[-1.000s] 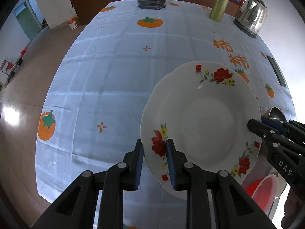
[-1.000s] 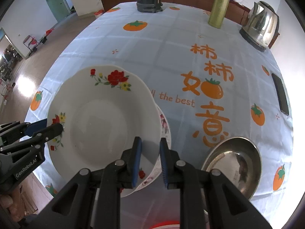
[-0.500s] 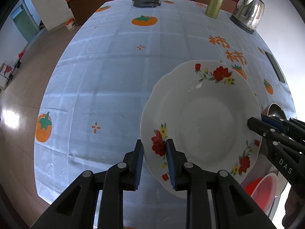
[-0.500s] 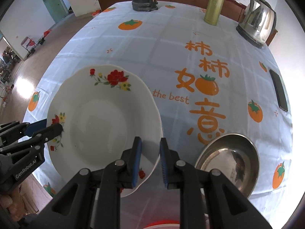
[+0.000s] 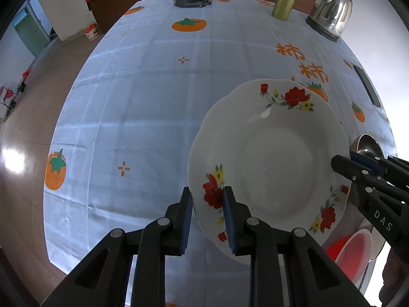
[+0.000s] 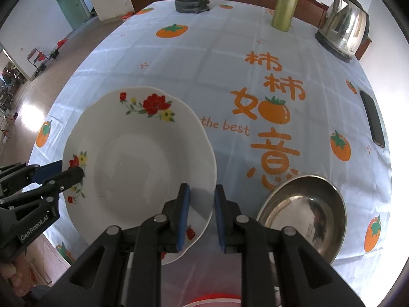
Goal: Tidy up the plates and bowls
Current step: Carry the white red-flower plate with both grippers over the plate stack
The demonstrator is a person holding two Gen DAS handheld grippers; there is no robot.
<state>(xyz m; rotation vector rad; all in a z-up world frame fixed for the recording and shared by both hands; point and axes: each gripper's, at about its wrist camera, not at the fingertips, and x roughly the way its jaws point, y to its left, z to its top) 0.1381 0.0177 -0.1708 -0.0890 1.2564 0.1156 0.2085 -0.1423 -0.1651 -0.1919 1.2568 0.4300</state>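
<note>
In the left wrist view, the left gripper is closed on the near rim of the floral plate, sharing its weight above the tablecloth. In the right wrist view, the right gripper pinches the opposite rim, apparently firmly, beside the steel bowl.

Tablecloth: "the best"; gripper: "DAS"

Wide bare tablecloth left and ahead of the floral plate, steel bowl close on its right, red bowl near the front edge, kettle, gold canister and phone along the far and right edges
</note>
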